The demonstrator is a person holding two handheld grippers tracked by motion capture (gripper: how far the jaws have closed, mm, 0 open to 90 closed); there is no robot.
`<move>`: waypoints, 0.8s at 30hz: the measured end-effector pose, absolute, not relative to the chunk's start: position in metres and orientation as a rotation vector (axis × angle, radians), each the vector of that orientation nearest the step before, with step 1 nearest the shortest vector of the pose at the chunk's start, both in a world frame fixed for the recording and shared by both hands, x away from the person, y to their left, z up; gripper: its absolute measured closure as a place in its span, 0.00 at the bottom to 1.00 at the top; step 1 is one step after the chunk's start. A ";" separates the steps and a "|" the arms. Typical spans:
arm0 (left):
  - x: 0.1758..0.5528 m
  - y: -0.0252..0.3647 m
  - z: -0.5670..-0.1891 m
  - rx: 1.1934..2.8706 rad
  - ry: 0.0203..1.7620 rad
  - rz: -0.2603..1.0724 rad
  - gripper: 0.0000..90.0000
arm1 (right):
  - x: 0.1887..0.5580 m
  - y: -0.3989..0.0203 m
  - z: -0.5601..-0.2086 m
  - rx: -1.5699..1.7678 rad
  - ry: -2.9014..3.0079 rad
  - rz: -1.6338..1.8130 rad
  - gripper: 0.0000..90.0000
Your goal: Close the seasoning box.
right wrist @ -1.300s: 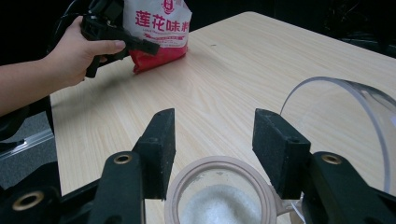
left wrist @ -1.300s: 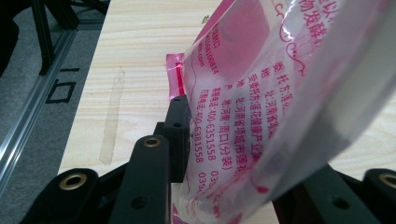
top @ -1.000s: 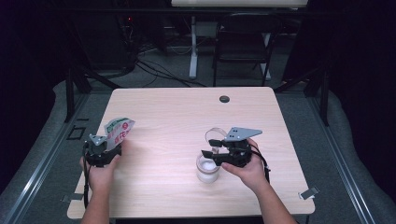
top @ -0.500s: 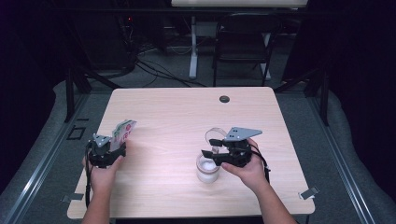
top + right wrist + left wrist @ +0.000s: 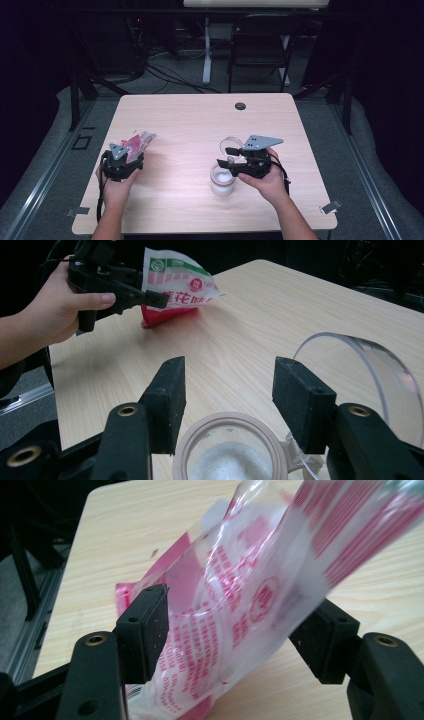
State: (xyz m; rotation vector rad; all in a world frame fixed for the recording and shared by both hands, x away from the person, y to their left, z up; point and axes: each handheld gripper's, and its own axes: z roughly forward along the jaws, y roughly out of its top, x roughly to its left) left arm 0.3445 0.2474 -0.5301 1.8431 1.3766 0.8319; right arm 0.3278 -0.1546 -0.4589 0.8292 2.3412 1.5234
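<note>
Left gripper [image 5: 131, 155] fingers clamp the pouch [image 5: 235, 605]; right gripper [image 5: 227, 390] fingers gape, empty, above the jar [image 5: 230, 460] (lid open): a slack grip risks spillage.

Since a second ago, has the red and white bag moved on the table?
Yes. The red and white bag, between the left gripper jaws, has shifted right, away from the table left edge and toward the jar.

One table [image 5: 190, 125], two handheld grippers — left gripper [image 5: 131, 156], right gripper [image 5: 226, 157] — one red-and-white plastic pouch [image 5: 138, 144], one open jar [image 5: 222, 181] of white powder, one clear hinged lid [image 5: 231, 145], one dark disc [image 5: 240, 106].
</note>
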 end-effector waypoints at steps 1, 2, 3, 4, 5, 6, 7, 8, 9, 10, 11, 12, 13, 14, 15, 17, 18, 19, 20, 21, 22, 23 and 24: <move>0.344 0.244 -0.530 1.848 1.364 0.819 0.39 | 0.328 -0.155 -0.459 0.832 2.339 1.522 0.53; 0.344 0.242 -0.530 1.847 1.356 0.818 0.39 | 0.328 -0.156 -0.458 0.829 2.340 1.520 0.53; 0.343 0.238 -0.530 1.858 1.338 0.810 0.39 | 0.328 -0.156 -0.457 0.827 2.342 1.522 0.53; 0.343 0.236 -0.530 1.860 1.331 0.801 0.39 | 0.327 -0.156 -0.456 0.827 2.336 1.519 0.53; 0.342 0.233 -0.529 1.864 1.321 0.786 0.39 | 0.326 -0.157 -0.454 0.823 2.328 1.520 0.53; 0.342 0.231 -0.530 1.865 1.313 0.779 0.39 | 0.326 -0.157 -0.454 0.823 2.328 1.520 0.53; 0.342 0.228 -0.530 1.873 1.299 0.770 0.39 | 0.326 -0.157 -0.453 0.820 2.325 1.518 0.53; 0.342 0.226 -0.530 1.885 1.292 0.767 0.39 | 0.325 -0.158 -0.452 0.818 2.323 1.515 0.54; 0.342 0.223 -0.530 1.889 1.285 0.767 0.40 | 0.324 -0.159 -0.449 0.821 2.314 1.516 0.54; 0.341 0.221 -0.531 1.901 1.274 0.765 0.40 | 0.324 -0.159 -0.449 0.821 2.314 1.516 0.54; 0.341 0.216 -0.532 1.923 1.253 0.763 0.40 | 0.324 -0.161 -0.447 0.827 2.299 1.524 0.55; 0.341 0.216 -0.532 1.923 1.253 0.763 0.40 | 0.324 -0.161 -0.447 0.827 2.299 1.524 0.55; 0.341 0.212 -0.533 1.934 1.242 0.744 0.40 | 0.324 -0.164 -0.445 0.832 2.294 1.520 0.56; 0.341 0.212 -0.533 1.934 1.242 0.744 0.40 | 0.324 -0.164 -0.445 0.832 2.294 1.520 0.56; 0.341 0.210 -0.533 1.932 1.240 0.737 0.40 | 0.325 -0.169 -0.443 0.845 2.292 1.517 0.57; 0.340 0.206 -0.534 1.940 1.223 0.717 0.40 | 0.325 -0.172 -0.442 0.858 2.282 1.528 0.57; 0.340 0.206 -0.534 1.940 1.223 0.717 0.40 | 0.325 -0.172 -0.442 0.858 2.282 1.528 0.57; 0.339 0.203 -0.534 1.949 1.214 0.718 0.40 | 0.325 -0.177 -0.440 0.872 2.273 1.531 0.57; 0.339 0.203 -0.534 1.949 1.214 0.718 0.41 | 0.325 -0.177 -0.440 0.872 2.273 1.531 0.57; 0.339 0.201 -0.534 1.947 1.208 0.706 0.41 | 0.326 -0.180 -0.438 0.885 2.259 1.533 0.58; 0.339 0.201 -0.534 1.947 1.208 0.706 0.41 | 0.326 -0.180 -0.438 0.885 2.259 1.533 0.58; 0.339 0.200 -0.534 1.934 1.206 0.672 0.41 | 0.326 -0.183 -0.437 0.888 2.243 1.533 0.60; 0.339 0.200 -0.534 1.934 1.206 0.672 0.41 | 0.326 -0.183 -0.437 0.888 2.243 1.533 0.60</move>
